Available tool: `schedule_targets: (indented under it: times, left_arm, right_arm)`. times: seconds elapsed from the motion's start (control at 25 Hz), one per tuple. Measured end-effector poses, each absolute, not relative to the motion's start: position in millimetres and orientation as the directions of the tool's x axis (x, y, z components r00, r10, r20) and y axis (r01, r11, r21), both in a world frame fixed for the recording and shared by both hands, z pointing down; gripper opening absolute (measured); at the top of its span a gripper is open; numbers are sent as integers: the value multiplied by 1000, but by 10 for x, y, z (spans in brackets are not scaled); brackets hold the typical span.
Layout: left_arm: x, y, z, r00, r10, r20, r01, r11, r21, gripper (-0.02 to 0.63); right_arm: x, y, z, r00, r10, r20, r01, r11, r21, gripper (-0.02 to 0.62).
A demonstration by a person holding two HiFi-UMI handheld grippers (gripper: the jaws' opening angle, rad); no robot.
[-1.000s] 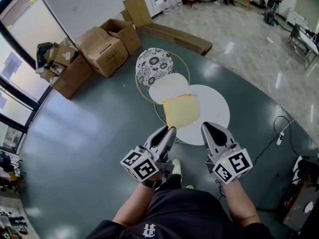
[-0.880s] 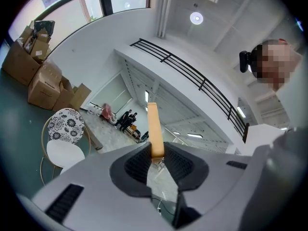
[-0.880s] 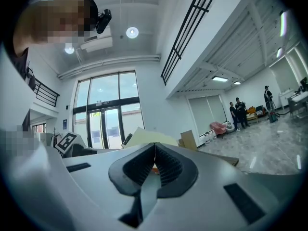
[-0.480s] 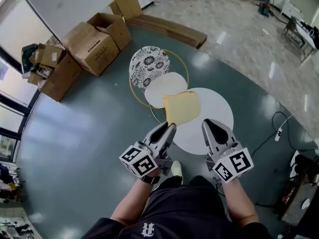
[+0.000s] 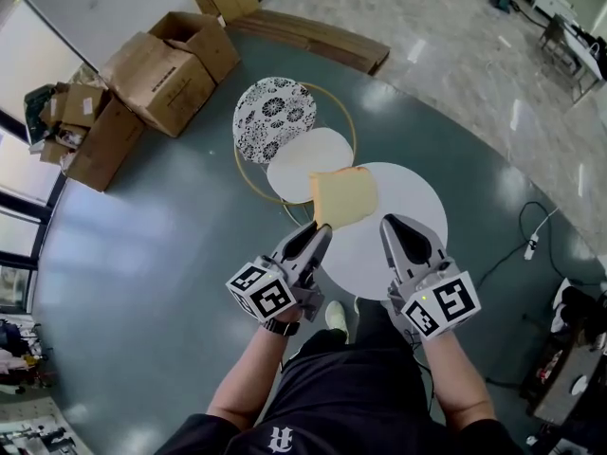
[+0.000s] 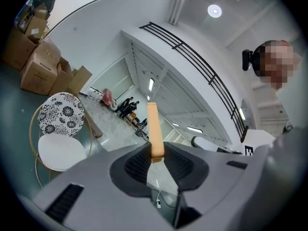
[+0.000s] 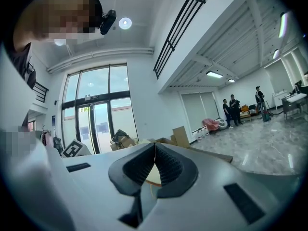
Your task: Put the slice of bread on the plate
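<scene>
A slice of bread [image 5: 343, 197], pale with a tan crust, is clamped by its near edge in my left gripper [image 5: 321, 230]. It hangs above the near rim of a plain white round plate [image 5: 305, 164] and the far-left part of a large white round table [image 5: 417, 197]. In the left gripper view the bread [image 6: 153, 129] stands on edge between the pads of the left gripper [image 6: 155, 155]. My right gripper [image 5: 394, 224] is beside it over the white table; in its own view the right gripper [image 7: 154, 153] is shut with nothing in it.
Beyond the white plate, a black-and-white patterned round plate [image 5: 273, 118] sits within a gold ring frame [image 5: 352, 121]. Cardboard boxes [image 5: 156, 79] stand at the far left by the window wall. A flat brown board [image 5: 313, 38] lies beyond. A cable [image 5: 531, 230] lies on the floor at right.
Both grippers have moved forward with the person, and the bread has stayed clamped in the left one. The bread now hangs closer to the white plate.
</scene>
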State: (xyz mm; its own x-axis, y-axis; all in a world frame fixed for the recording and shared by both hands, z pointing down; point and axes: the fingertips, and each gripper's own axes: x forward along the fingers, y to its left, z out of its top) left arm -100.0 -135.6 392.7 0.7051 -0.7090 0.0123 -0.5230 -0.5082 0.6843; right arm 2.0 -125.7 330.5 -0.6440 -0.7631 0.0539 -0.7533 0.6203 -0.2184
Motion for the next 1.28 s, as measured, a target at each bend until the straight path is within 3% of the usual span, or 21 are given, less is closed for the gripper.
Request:
schedule_targets:
  times: [0.68, 1.28]
  left_arm:
    - [-724, -2144, 5447, 732, -666, 144, -528, -421, 737, 81]
    - [-597, -2453, 6651, 763, -597, 247, -510, -321, 798, 81]
  right_arm:
    - [158, -2298, 4687, -634, -760, 143, -764, 587, -267, 6]
    - [280, -2522, 5563, -592, -789, 164, -794, 536, -289, 6]
